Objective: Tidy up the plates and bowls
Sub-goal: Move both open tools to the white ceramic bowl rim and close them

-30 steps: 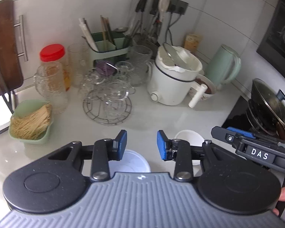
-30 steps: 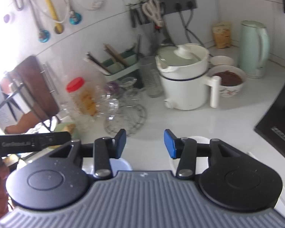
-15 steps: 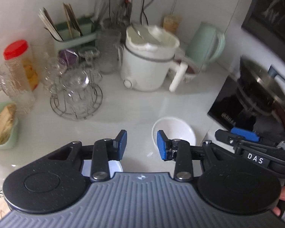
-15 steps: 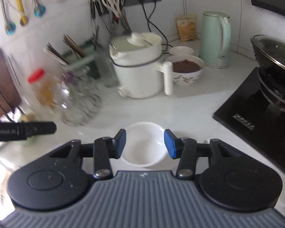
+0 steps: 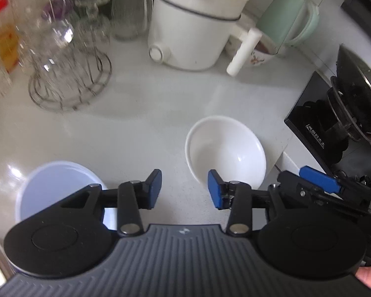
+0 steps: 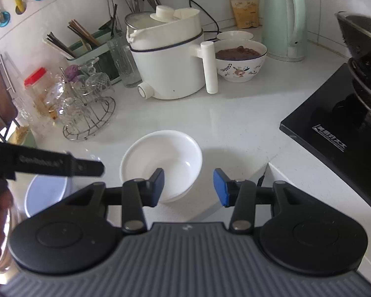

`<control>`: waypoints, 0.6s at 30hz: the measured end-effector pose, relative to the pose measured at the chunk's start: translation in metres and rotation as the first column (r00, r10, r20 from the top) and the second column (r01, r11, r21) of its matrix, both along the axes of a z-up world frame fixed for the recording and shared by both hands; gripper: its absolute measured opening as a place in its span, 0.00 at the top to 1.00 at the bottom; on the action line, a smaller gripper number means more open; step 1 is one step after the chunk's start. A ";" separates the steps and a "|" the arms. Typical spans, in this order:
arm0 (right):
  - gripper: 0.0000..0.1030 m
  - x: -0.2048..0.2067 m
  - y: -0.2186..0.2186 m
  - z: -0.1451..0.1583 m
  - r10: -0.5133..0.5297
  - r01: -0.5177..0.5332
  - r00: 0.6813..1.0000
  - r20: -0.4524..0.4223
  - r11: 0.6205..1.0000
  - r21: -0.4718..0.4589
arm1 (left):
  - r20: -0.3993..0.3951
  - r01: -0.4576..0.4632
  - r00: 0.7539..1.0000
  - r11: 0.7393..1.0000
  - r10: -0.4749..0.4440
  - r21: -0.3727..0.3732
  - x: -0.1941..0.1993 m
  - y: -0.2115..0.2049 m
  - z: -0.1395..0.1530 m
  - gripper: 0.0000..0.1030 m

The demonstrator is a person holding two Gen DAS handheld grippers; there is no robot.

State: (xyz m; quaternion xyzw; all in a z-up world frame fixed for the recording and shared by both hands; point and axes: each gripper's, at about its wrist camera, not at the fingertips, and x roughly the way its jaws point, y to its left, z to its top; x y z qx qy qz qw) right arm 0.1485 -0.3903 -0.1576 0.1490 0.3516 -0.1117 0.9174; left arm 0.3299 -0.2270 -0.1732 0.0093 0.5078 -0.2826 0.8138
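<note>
Right wrist: white bowl (image 6: 160,158) near counter edge (image 6: 235,203), bare counter beyond.

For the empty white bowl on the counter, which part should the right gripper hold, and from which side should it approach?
Grip the rim of the empty white ceramic bowl on its near right edge, one finger inside and one outside. The bowl sits upright and is wider than the open right gripper, so spanning it looks unlikely. Come from above and the near side, where the right gripper already is; the bowl's thin wall suits a pinch.
</note>
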 end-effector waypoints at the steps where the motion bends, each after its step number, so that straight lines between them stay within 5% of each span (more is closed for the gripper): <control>1: 0.54 0.003 -0.004 -0.003 0.001 -0.001 1.000 0.001 1.000 0.010 | -0.018 -0.010 1.000 1.000 0.010 -0.003 0.002 -0.002 -0.005 0.54; 7: 0.56 0.024 -0.021 -0.016 0.008 -0.008 1.000 -0.025 1.000 0.002 | -0.087 -0.056 0.995 0.998 0.053 -0.029 0.014 -0.009 -0.023 0.54; 14: 0.56 0.035 -0.038 -0.030 -0.008 0.011 1.000 -0.026 0.994 0.105 | -0.162 -0.115 0.981 0.993 0.111 -0.011 0.023 -0.015 -0.038 0.55; 18: 0.64 0.042 -0.040 -0.041 -0.007 0.012 0.999 -0.035 0.991 0.131 | -0.134 -0.118 0.984 0.993 0.117 0.006 0.022 -0.018 -0.043 0.55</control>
